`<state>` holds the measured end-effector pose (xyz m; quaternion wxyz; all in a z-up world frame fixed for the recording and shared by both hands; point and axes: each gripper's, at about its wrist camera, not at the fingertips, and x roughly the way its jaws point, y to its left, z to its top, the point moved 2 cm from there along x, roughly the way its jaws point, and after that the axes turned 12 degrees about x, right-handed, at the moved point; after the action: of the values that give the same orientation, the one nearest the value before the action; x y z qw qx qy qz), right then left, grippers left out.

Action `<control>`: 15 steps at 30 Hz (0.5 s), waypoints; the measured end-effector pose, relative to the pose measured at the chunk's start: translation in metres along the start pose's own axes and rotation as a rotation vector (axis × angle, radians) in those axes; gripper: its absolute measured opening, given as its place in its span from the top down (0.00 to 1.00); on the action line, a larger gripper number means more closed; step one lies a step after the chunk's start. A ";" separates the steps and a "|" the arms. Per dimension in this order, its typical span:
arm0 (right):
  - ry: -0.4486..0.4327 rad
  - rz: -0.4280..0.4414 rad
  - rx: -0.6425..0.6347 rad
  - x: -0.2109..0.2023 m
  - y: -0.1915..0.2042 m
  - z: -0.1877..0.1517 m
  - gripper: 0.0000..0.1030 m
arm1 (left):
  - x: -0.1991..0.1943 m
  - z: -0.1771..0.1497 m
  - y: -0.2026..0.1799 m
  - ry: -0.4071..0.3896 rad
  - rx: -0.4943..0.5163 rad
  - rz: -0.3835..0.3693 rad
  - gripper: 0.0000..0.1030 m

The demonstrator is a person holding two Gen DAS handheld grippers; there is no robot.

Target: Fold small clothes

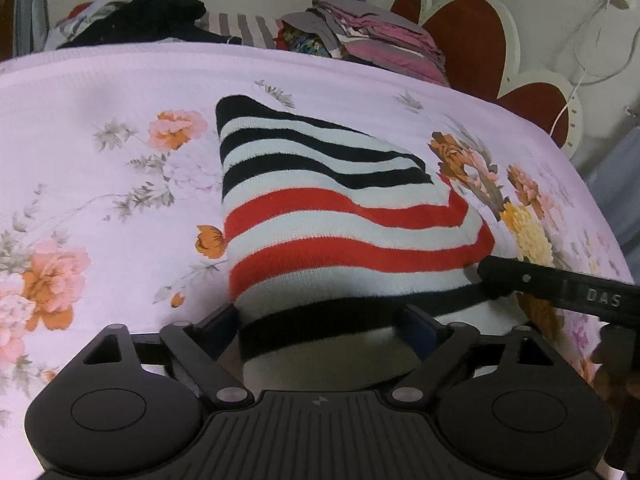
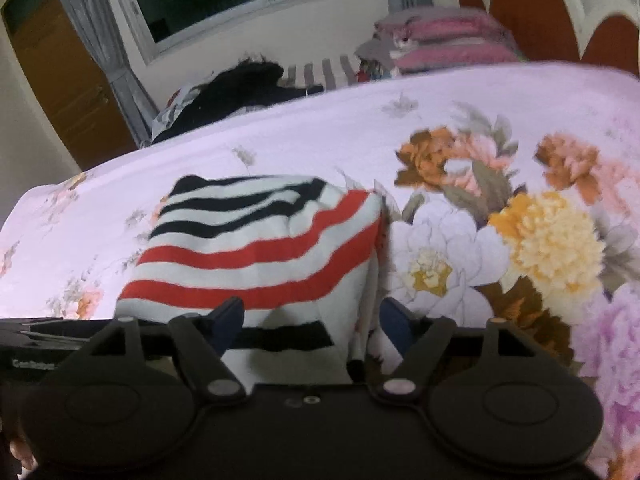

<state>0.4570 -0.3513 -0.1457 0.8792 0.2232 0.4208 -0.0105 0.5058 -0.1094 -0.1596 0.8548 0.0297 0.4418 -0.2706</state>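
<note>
Right under your left gripper lies the near hem of the striped knit top, its black band passing between jaws that stand wide with no pad pressing on it. Your right gripper is parted too, straddling the garment's right near corner, and nothing is pinched there either (that view is smeared, so the corner layers are hard to read). The top sits folded into a compact block on the floral bedsheet, just ahead of both tools, with the right tool's finger showing at the garment's right edge in the left view. From here the likeliest trouble, as I judge it, is a finger catching the loose knit as you draw away, dragging the hem and springing the fold open. The stacked edges on the right look uneven, so a sideways brush could peel the upper layer off. Closing again too low could pinch sheet along with knit and pull the whole block askew. Well beyond, the folded stack and unfolded dark heap are out of harm's way.
</note>
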 end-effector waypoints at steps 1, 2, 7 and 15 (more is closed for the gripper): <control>0.011 0.011 0.019 0.004 -0.005 0.002 0.28 | 0.003 0.000 0.000 -0.002 -0.003 -0.009 0.12; 0.026 0.025 0.038 0.008 -0.010 0.002 0.28 | 0.005 0.000 0.001 -0.002 -0.007 -0.013 0.12; 0.119 0.118 0.090 0.035 -0.023 0.002 0.28 | 0.018 -0.001 0.010 0.012 -0.050 -0.068 0.11; 0.132 0.206 0.069 0.052 -0.021 0.005 0.28 | 0.032 0.001 0.010 0.016 -0.064 -0.103 0.10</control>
<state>0.4895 -0.3632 -0.1895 0.8379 0.2955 0.4518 0.0802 0.5262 -0.1153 -0.1851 0.8367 -0.0184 0.4579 -0.2999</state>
